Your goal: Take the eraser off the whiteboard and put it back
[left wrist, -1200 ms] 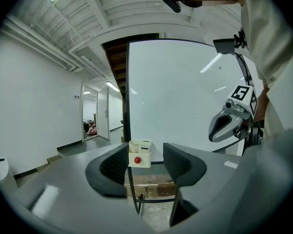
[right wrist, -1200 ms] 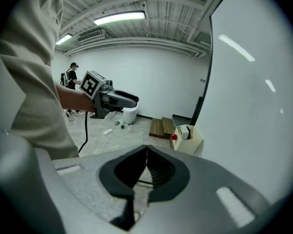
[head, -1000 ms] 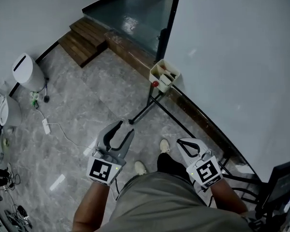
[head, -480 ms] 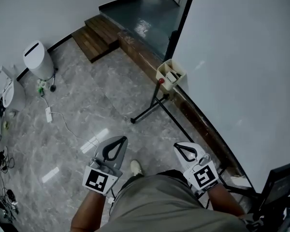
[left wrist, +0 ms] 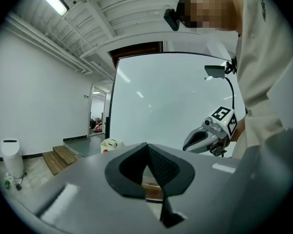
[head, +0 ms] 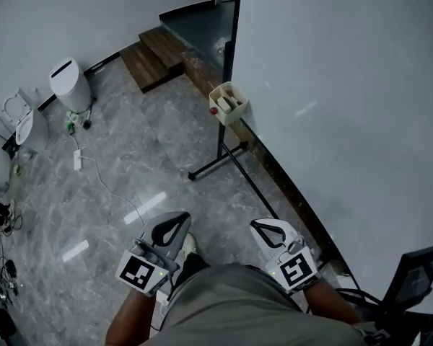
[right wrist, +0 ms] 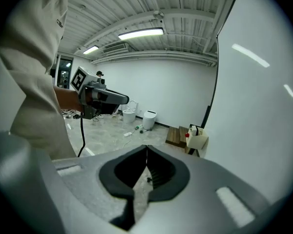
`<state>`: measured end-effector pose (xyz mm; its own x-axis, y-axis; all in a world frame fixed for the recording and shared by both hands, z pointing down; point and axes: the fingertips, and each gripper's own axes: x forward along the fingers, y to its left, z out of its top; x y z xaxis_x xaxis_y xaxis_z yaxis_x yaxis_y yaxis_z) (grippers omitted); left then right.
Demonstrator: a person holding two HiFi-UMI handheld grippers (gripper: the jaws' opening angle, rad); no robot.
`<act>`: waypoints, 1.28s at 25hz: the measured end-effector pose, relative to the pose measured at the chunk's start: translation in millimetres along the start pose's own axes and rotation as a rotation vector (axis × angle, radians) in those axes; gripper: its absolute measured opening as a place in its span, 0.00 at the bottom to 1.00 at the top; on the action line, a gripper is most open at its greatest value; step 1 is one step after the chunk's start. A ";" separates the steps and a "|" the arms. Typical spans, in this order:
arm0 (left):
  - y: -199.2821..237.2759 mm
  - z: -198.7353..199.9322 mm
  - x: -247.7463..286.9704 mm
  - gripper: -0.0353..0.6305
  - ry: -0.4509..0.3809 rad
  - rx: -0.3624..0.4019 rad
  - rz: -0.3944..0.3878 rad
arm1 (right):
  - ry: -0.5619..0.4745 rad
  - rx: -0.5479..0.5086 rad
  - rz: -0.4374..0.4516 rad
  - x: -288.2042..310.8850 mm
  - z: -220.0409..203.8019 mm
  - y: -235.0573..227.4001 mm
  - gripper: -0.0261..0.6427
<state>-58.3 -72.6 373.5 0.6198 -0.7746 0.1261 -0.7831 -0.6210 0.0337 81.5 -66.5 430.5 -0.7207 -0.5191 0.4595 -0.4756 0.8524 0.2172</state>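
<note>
Far to the left, a white rounded plastic bin [head: 70, 85] is standing on the grey marble-patterned tile floor [head: 130, 164] near the pale wall [head: 58, 13], and a white power strip with its thin cable [head: 78, 161] is lying near it toward the middle. Farther along, brown wooden steps [head: 155, 55] are sitting against the dark raised platform [head: 195, 20]. Low in the head view, the person is holding the left gripper [head: 180, 218], a grey two-jaw tool with a black-and-white marker cube, over the floor; its own view is showing the black ribbed pads [left wrist: 161, 165] pressing together tip to tip with nothing between them. Beside it, the right gripper [head: 257, 224] is hovering over the tiles too, and its jaws are likewise meeting tightly, gripping nothing. The person's beige shirt [head: 231, 301] is filling the bottom edge between the two arms. Moving rightward, a black metal stand leg [head: 216, 166] is reaching out across the tiles, and above it a small cream-coloured box [head: 229, 101] is hanging at the left edge of the large white whiteboard [head: 346, 121], holding a few small items including something red. The eraser is too small to pick out: whether it is sitting in that box I cannot tell. Both grippers are well apart from the box. At the far right corner, a black flat panel [head: 415, 280] is jutting into view.
</note>
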 end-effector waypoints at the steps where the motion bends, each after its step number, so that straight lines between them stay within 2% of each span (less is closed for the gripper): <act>1: -16.0 -0.2 0.7 0.06 0.001 0.001 0.011 | -0.010 0.000 0.007 -11.1 -5.8 2.0 0.04; 8: -104.8 -11.9 -9.8 0.06 0.062 0.001 0.096 | -0.056 -0.010 0.076 -63.4 -49.3 13.5 0.04; 13: -137.1 -22.9 -28.3 0.06 0.106 0.021 0.111 | -0.064 -0.005 0.073 -86.4 -68.2 24.5 0.04; 18: -167.3 -22.9 -54.9 0.06 0.088 0.032 0.094 | -0.069 -0.001 0.065 -107.6 -69.9 49.9 0.04; 24: -198.7 -23.9 -116.2 0.06 0.059 0.027 0.068 | -0.063 0.000 0.044 -131.8 -57.0 103.0 0.04; 32: -235.8 -37.0 -216.8 0.06 0.059 0.045 0.018 | -0.042 -0.006 0.029 -159.3 -36.0 207.2 0.04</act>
<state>-9.9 246.2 374.8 0.6004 -0.7781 0.1848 -0.7901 -0.6129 -0.0137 115.9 195.0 433.3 -0.7546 -0.4964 0.4292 -0.4514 0.8674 0.2095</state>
